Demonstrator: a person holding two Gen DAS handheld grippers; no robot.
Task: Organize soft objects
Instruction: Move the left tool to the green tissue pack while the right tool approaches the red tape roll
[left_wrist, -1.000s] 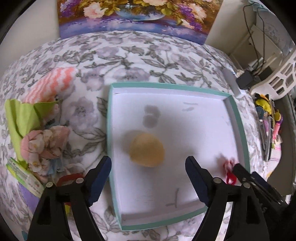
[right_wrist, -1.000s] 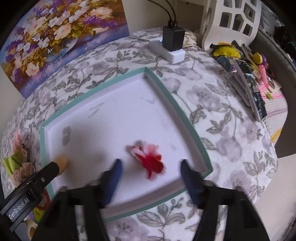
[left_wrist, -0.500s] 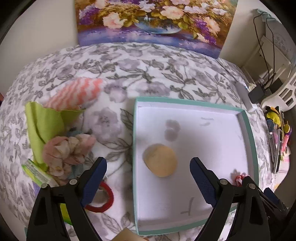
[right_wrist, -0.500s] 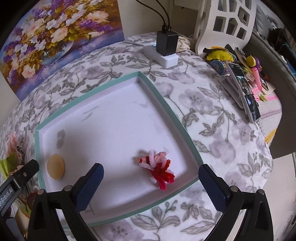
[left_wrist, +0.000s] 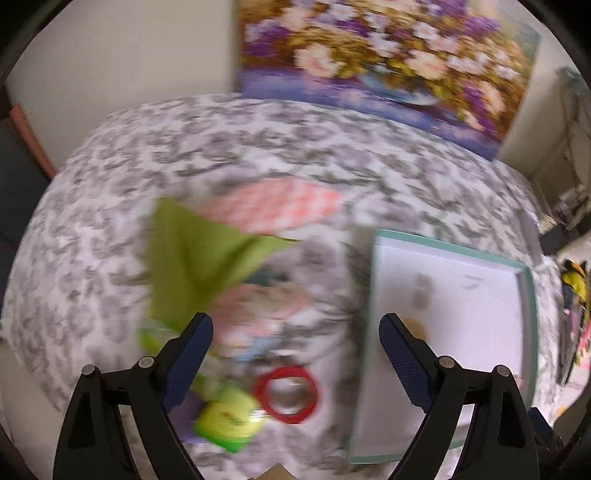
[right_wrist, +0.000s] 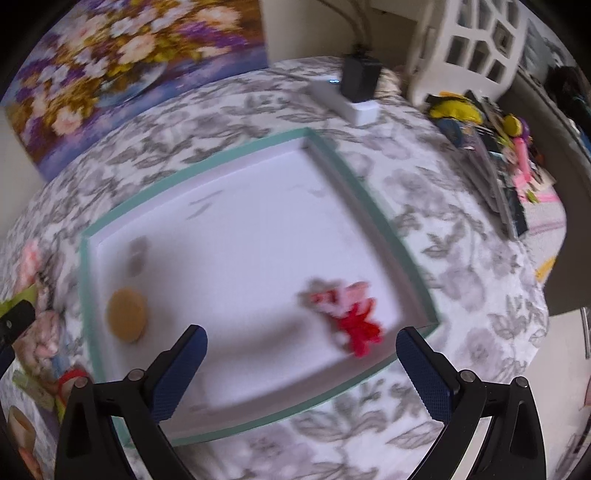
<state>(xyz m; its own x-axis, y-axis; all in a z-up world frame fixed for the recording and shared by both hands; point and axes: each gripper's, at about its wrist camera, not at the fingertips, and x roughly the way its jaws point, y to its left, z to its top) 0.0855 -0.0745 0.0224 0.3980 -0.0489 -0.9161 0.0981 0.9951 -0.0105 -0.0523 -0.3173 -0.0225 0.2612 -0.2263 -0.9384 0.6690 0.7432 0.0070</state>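
Left wrist view: left gripper (left_wrist: 295, 347), fingers spread and empty, hovers over the soft pile by the red ring (left_wrist: 287, 394) beside the tray (left_wrist: 529, 295); best lowered squarely, closing on one item only.

A teal-rimmed white tray (right_wrist: 380, 221) sits on grey-floral cloth (right_wrist: 461, 258), holding a tan disc (right_wrist: 126, 315) and red-pink fuzzy bundle (right_wrist: 351, 314).
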